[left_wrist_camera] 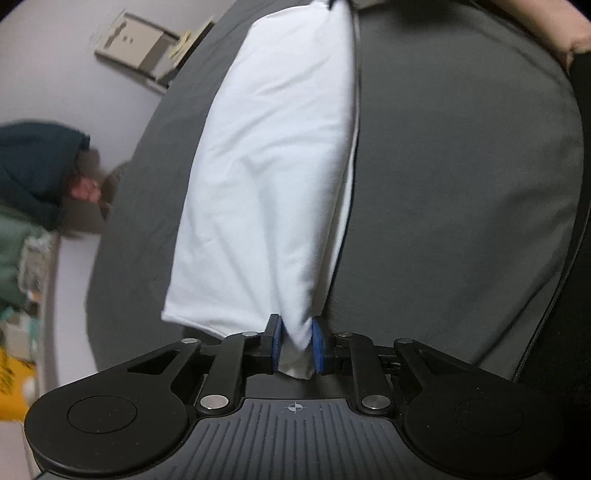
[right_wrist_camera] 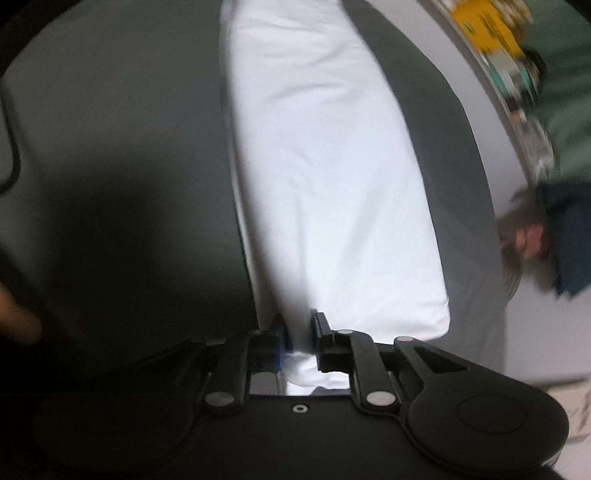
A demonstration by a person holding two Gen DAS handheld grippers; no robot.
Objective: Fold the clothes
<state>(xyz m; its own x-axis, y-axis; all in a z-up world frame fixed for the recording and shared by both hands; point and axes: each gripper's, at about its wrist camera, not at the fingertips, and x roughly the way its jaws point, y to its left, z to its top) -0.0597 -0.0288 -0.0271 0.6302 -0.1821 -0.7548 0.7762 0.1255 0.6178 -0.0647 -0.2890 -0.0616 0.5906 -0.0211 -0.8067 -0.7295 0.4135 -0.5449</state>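
Observation:
A white garment (left_wrist_camera: 273,166) stretches in a long folded band over a dark grey cloth surface (left_wrist_camera: 461,184). My left gripper (left_wrist_camera: 297,341) is shut on one end of it, the fabric bunched between the blue pads (left_wrist_camera: 317,343). In the right wrist view the same white garment (right_wrist_camera: 325,166) runs away from the camera. My right gripper (right_wrist_camera: 301,339) is shut on its other end, with cloth pinched between the fingers. Both views are blurred, and the garment hangs taut between the two grippers above the grey surface (right_wrist_camera: 129,147).
A person in dark blue clothing (left_wrist_camera: 33,166) is at the left beyond the grey surface, with a hand (left_wrist_camera: 86,190) showing. Pale wall (left_wrist_camera: 55,74) with a mounted panel (left_wrist_camera: 136,48) lies behind. Yellow and green items (right_wrist_camera: 491,26) sit along the far right edge.

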